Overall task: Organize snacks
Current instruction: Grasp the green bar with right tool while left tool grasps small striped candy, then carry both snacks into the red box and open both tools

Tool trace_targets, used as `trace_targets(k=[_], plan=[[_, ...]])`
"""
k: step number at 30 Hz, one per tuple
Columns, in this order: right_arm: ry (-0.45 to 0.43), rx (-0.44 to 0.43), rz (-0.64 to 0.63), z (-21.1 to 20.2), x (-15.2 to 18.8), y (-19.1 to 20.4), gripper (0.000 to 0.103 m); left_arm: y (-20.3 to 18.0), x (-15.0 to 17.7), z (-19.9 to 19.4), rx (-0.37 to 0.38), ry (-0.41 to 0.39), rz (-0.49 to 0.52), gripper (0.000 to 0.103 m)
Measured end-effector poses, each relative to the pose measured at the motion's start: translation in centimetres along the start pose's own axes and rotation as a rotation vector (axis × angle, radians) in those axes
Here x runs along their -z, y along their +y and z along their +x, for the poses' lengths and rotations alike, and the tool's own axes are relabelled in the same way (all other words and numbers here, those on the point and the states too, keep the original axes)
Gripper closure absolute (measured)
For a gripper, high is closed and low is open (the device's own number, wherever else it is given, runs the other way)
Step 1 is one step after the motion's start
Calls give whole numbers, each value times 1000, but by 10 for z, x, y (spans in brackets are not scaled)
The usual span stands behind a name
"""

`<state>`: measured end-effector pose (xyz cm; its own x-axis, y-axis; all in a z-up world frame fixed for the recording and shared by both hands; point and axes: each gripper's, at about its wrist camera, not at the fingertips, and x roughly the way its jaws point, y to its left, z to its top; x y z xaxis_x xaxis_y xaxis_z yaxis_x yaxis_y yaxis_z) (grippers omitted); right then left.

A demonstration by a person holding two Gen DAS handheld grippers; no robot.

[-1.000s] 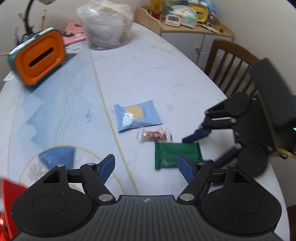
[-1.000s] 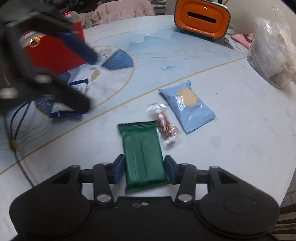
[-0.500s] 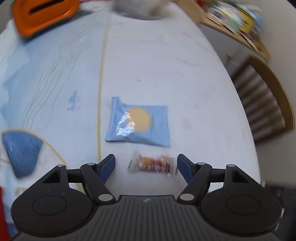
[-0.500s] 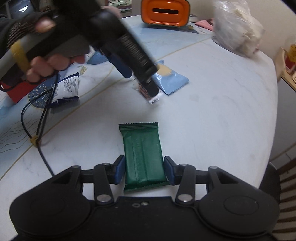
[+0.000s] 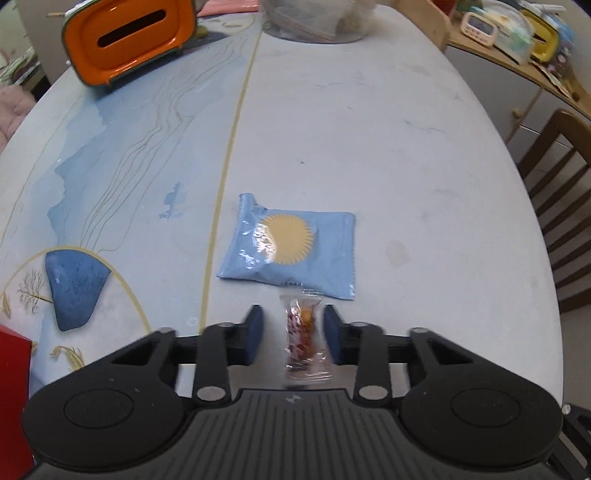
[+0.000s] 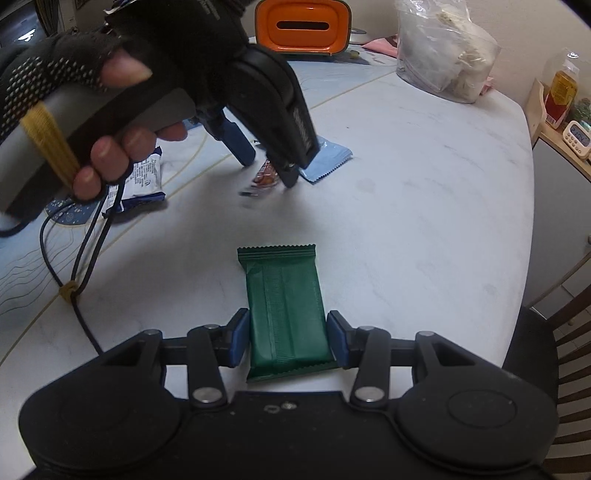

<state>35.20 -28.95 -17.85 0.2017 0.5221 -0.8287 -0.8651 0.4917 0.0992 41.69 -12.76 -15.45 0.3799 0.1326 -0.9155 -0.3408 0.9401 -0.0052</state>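
Snacks lie loose on the table (image 5: 369, 129), none sorted yet as far as shows. The left gripper (image 5: 291, 334) is closing its jaws around the small candy (image 5: 303, 332), which lies between the pads with gaps on both sides. The right gripper (image 6: 288, 338) is clamped on the green bar (image 6: 284, 306), flat on the table. Beyond the candy lies the blue pouch (image 5: 295, 251); a navy packet (image 6: 144, 181) sits further left. All four remain to be put away.

Oval table (image 5: 369, 122), marbled white-blue top. Near right edge: blue sun packet (image 5: 291, 254), small candy (image 5: 303, 332), green bar (image 6: 286, 306). Far end: orange box (image 5: 129, 35).
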Motion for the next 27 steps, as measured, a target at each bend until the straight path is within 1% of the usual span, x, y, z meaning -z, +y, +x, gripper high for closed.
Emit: trace_targets(k=[1,2,7,12,17,20,27], plan=[[-1,2,-1,0,0,1,60,0,1,-1,5,-2,8,85],[-3,3,-1,0,1,2,60,1,1,-1,11,-1,13,88],[-8,13,26,0,3,6,60,16,4,-3,36,15,-6,90],[-13,33,63,-5,3,13,60,30,16,-16,53,18,-23,90],[-25,53,102,-18,3,27,60,46,30,-41,76,9,-21,90],[-36,58,121,-29,1,38,60,55,42,-62,93,-6,-16,90],[-60,81,136,-60,-7,78,60,82,64,-114,134,-57,-10,90]])
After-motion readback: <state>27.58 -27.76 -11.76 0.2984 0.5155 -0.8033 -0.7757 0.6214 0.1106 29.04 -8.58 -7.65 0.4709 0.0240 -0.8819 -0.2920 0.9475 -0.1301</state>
